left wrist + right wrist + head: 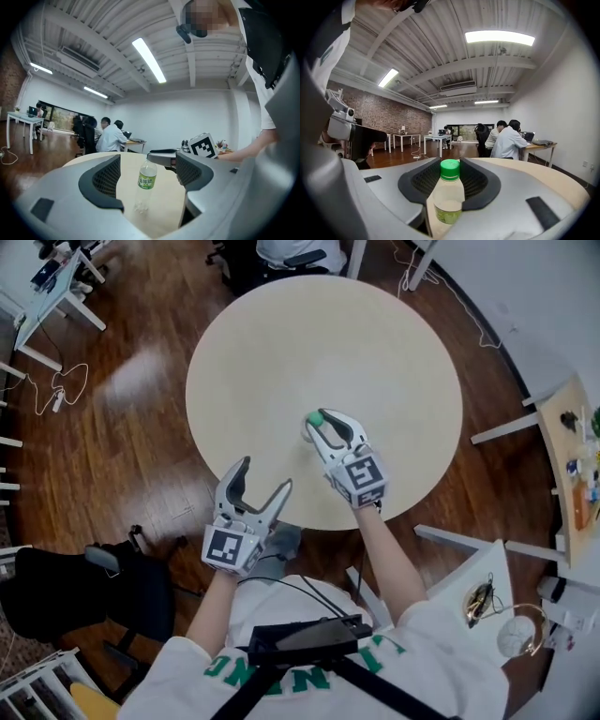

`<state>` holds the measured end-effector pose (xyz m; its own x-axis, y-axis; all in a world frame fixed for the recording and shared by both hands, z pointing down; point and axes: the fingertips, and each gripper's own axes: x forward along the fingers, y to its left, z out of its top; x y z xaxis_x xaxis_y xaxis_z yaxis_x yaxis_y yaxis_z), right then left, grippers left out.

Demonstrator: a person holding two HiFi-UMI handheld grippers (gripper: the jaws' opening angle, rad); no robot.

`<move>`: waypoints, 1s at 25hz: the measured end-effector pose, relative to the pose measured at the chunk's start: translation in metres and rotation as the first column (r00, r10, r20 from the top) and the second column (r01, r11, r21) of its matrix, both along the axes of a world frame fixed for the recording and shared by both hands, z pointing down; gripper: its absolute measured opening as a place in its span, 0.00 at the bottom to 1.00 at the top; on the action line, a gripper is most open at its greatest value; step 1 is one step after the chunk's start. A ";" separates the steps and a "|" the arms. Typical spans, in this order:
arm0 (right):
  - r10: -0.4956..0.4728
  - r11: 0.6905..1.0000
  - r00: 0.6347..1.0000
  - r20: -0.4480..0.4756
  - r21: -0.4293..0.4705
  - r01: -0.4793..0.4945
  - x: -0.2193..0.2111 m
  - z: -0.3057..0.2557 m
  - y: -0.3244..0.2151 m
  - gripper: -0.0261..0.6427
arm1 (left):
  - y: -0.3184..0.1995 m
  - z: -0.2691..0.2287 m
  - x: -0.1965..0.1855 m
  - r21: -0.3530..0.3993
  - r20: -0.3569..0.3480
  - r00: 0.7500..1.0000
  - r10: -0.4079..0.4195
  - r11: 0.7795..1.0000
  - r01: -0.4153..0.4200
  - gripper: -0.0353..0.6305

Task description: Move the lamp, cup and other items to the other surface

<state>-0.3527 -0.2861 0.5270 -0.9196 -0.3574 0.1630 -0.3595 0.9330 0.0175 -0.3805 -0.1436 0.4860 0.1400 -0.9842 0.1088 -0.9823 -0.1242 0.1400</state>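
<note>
Set the bottle [449, 197], squeezed in the right tongs [319, 424], softly on the counter [384, 343]; maybe touching already. Leave empty left tongs [262, 480] apart.

Clear bottle [449, 199] with green cap [450, 169], beige table [272, 362], apparently green label [146, 180]
</note>
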 end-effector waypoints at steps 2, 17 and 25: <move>-0.016 1.000 1.000 -0.003 -0.010 0.016 -0.008 0.005 0.004 0.25 | 0.001 0.005 -0.009 0.000 0.014 1.000 -0.015 1.000 0.015 0.60; 0.195 0.978 0.974 0.115 0.055 -0.203 0.058 -0.040 0.019 0.49 | 0.009 -0.016 0.006 0.051 -0.013 0.998 0.069 0.996 -0.068 0.60; 0.464 0.878 0.871 0.162 0.050 -0.477 0.213 -0.091 0.067 0.49 | -0.007 -0.052 0.108 0.085 -0.022 0.941 0.339 0.938 -0.336 0.60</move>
